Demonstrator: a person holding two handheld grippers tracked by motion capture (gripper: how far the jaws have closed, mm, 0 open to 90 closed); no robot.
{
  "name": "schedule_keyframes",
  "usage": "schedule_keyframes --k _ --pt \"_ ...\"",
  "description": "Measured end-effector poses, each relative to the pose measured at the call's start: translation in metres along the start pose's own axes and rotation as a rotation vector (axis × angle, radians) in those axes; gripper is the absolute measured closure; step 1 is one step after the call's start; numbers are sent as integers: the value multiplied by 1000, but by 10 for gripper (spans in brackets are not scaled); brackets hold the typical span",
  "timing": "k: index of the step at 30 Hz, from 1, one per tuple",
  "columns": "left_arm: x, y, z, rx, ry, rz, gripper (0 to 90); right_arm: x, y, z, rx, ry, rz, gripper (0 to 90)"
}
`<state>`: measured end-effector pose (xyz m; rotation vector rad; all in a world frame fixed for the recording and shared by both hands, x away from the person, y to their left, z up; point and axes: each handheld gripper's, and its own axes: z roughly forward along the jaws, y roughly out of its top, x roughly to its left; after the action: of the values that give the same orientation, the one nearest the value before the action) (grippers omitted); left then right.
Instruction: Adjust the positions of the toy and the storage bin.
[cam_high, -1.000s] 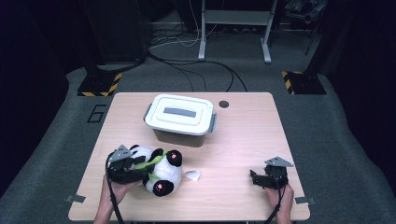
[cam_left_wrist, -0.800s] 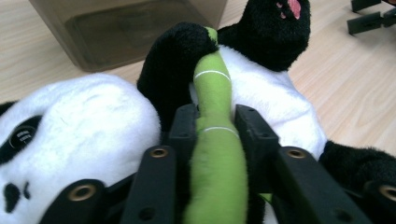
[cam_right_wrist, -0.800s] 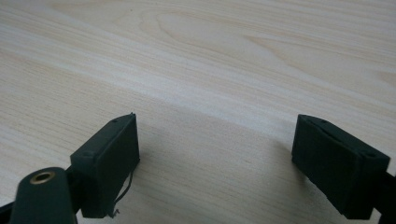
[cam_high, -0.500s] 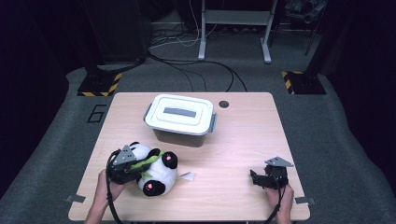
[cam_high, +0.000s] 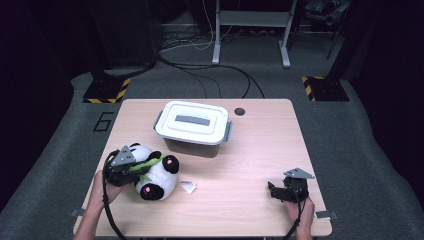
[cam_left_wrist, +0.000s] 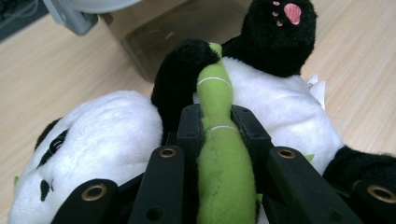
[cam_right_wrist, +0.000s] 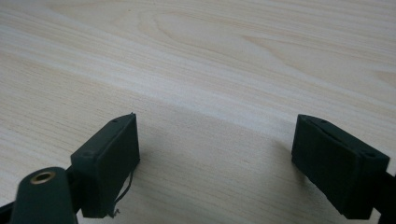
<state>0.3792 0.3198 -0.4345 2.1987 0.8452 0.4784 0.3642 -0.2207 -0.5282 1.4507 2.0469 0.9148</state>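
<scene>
Now the panda (cam_high: 152, 175) lies on its back just in front of the box (cam_high: 193, 122), and my left claw (cam_left_wrist: 217, 123) is clenched on its green bamboo stalk (cam_left_wrist: 219, 158). Lifting comes next, I'd say, but the box lid is shut. My right claw (cam_right_wrist: 217, 158), well right of the box, rests released over bare table (cam_right_wrist: 233, 56). The stalk's lower end is hidden.

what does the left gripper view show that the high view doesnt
Left gripper view alone: the white seams ringing the green bamboo stick, and the pads pinching it.

High view alone: the lidded storage box whole, the right hand-held gripper open over bare table, and the floor cables.

Both: the plush panda lying by the box, gripped by the left hand-held gripper.
</scene>
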Motion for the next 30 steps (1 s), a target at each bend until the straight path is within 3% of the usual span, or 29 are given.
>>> schedule_keyframes --k 2,6,9,11,13,17,21,30 --pt "6 -7 5 -48 -32 -61 741 0 0 0 1 -3 0 142" --pt "3 -8 6 -66 -13 -76 727 0 0 0 0 0 0 142" --pt "5 -8 2 -75 -11 -125 652 0 0 0 0 0 0 142" --pt "6 -9 -3 -86 7 -170 486 0 0 0 -1 0 3 142" --pt "3 -10 -8 -94 8 -183 328 0 0 0 0 1 0 142" --pt "-6 -14 -20 -114 52 -195 155 0 0 0 0 1 0 142" --pt "-11 -28 -33 -145 91 -236 99 0 0 0 0 1 0 141" --pt "-10 -73 -46 -121 140 -318 54 0 0 0 0 1 0 141"
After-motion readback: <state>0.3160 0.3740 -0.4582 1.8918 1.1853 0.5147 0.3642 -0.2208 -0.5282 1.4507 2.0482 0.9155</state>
